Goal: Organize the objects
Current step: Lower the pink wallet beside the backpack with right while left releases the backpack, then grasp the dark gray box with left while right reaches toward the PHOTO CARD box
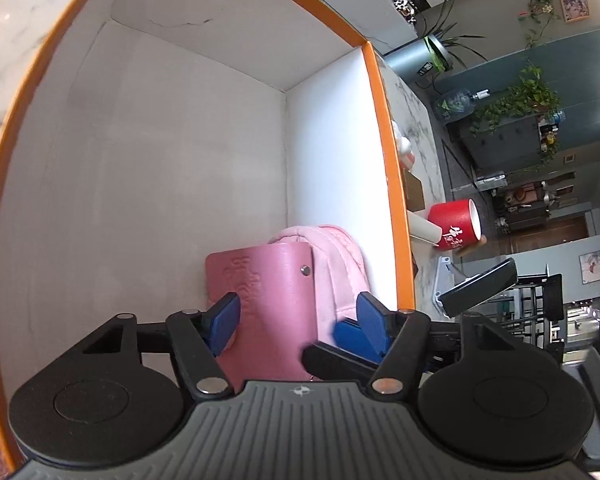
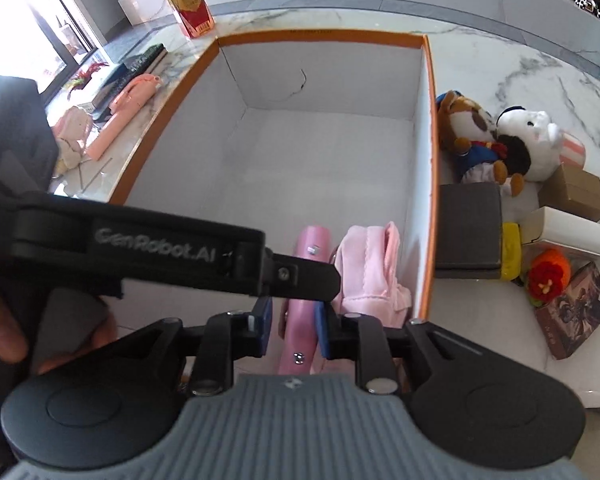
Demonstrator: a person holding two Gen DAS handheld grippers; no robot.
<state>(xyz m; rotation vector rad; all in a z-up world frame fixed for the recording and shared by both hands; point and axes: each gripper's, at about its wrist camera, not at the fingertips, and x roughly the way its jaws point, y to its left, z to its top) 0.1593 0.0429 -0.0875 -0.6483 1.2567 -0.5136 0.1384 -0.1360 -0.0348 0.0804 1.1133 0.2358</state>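
A pink leather wallet (image 1: 272, 300) with a snap button stands on edge inside the orange-rimmed white box (image 1: 180, 140), next to a pink plush pouch (image 1: 340, 256) in the box corner. My left gripper (image 1: 296, 316) is open, its blue pads either side of the wallet and apart from it. In the right wrist view my right gripper (image 2: 292, 326) has its blue pads close on both sides of the wallet (image 2: 304, 320), above the box (image 2: 428, 184). The pouch (image 2: 372, 272) leans beside it. The left gripper's finger (image 2: 300, 276) crosses in front.
Right of the box lie plush toys (image 2: 496, 136), a grey block (image 2: 470, 230), cardboard boxes (image 2: 576, 192) and an orange knitted toy (image 2: 548, 276). Left of it are pink items (image 2: 124, 108), a keyboard (image 2: 136, 64) and a bottle (image 2: 188, 0). A red cup (image 1: 456, 224) lies on the counter.
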